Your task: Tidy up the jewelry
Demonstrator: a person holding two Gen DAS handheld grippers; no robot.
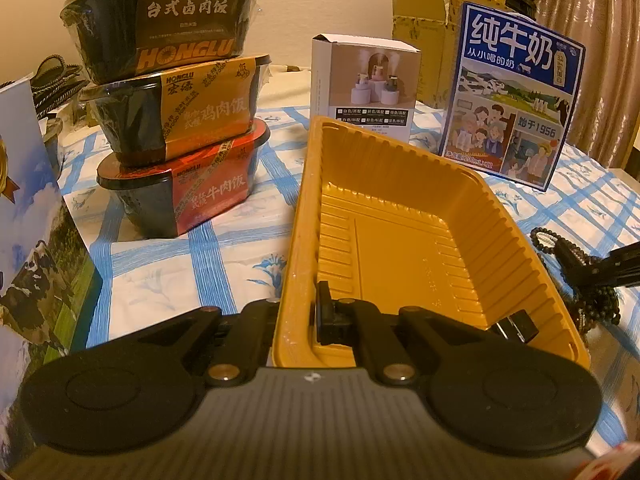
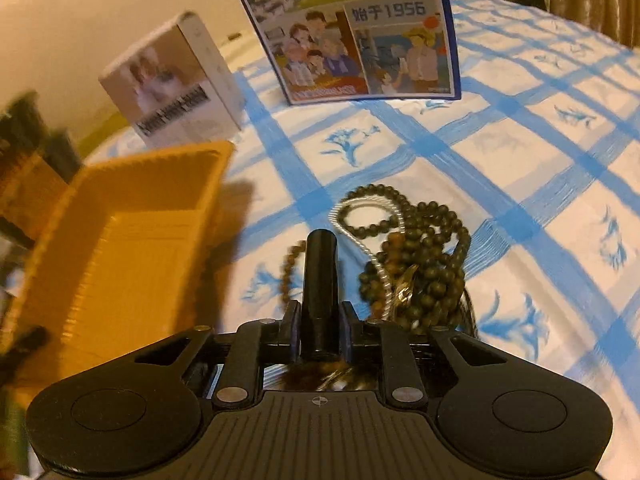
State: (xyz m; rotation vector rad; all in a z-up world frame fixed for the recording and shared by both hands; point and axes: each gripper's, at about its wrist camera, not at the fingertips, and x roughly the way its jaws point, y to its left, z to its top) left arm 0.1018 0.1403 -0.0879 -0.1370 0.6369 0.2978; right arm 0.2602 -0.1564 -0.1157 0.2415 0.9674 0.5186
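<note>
On my right gripper (image 2: 320, 288): jaws clamp black cylinder (image 2: 320, 280), half hiding bead pile (image 2: 416, 256). Left gripper (image 1: 298, 316) pinches yellow tray (image 1: 400, 208) rim; tray blurred rightward.

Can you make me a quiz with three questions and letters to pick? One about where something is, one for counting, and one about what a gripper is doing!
1. Where is the pile of dark bead strings?
A in the yellow plastic tray
B on the blue-checked cloth
C on the bowls

2. How many packaged food bowls are stacked?
A two
B five
C three

3. What is the left gripper doing?
A clamping the tray's rim
B hanging open
C holding a bowl

Answers: B, the beads lie on the cloth beside the tray. C, three bowls sit in one stack. A, its fingers pinch the tray's near rim.
</note>
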